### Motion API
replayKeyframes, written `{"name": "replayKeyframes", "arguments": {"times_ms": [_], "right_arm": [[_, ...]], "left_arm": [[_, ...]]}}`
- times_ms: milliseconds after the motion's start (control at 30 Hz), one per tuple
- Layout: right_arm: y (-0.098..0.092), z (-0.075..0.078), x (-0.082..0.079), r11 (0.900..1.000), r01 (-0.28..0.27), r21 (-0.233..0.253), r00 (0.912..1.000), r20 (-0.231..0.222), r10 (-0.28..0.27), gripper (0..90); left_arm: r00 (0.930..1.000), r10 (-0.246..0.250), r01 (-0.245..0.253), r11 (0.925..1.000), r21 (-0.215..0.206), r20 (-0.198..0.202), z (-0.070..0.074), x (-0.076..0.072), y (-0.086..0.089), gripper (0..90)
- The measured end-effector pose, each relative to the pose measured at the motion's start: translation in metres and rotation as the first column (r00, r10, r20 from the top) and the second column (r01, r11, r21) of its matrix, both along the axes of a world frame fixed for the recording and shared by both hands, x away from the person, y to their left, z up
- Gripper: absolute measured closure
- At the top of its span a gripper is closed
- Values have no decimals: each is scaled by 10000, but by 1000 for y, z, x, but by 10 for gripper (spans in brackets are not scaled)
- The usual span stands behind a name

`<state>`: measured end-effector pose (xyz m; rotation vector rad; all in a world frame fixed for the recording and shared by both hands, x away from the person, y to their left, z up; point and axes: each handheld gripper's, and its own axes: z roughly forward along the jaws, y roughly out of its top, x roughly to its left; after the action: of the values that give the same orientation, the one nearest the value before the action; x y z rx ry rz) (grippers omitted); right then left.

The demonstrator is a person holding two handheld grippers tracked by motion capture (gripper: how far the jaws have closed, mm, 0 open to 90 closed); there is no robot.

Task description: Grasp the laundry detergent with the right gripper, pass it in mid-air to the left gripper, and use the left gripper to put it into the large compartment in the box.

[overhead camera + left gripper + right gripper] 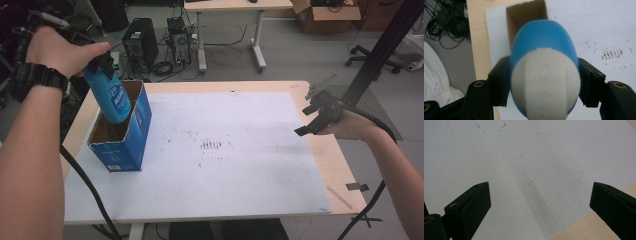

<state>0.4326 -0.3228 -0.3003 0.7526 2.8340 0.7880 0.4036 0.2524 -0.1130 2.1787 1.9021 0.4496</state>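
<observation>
Here, in the high view, the left gripper [102, 62] has a blue bottle [111, 97] clamped near its top and holds it tilted over the open top of a blue cardboard box [122, 132], which stands at the left side of the white board [225, 150] covering the table. The bottle's lower end looks already inside the box's opening, though whether it touches the bottom cannot be told. The right gripper [320, 117] hangs over the board's right edge, well apart from the box, jaws spread and holding nothing.

In the left gripper view, the two black jaws press on either side of the bottle [544, 47], whose white cap end [546, 85] faces the camera; beyond it lies the brown inside of the box [524, 17].

In the right gripper view, the jaws stand wide apart over bare board [529, 157], with a strip of wooden table [584, 227] at the lower right.

As a judgement, the work is well along: the bottle is picked up and partly in the box; what remains is lowering it fully and letting go.
</observation>
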Motion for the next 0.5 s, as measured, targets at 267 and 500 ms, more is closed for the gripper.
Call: {"name": "replayKeyframes", "arguments": {"times_ms": [267,500], "right_arm": [[-2,0,-2,9999,-11,-107,10000,-62,10,35],[0,-1,-3,9998,-72,-167,9998,-184,69,41]], "left_arm": [[9997,139,-141,9999,-73,-197,-23,-2,11,380],[9992,282,-288,9993,-223,-283,-44,-3,17,379]]}}
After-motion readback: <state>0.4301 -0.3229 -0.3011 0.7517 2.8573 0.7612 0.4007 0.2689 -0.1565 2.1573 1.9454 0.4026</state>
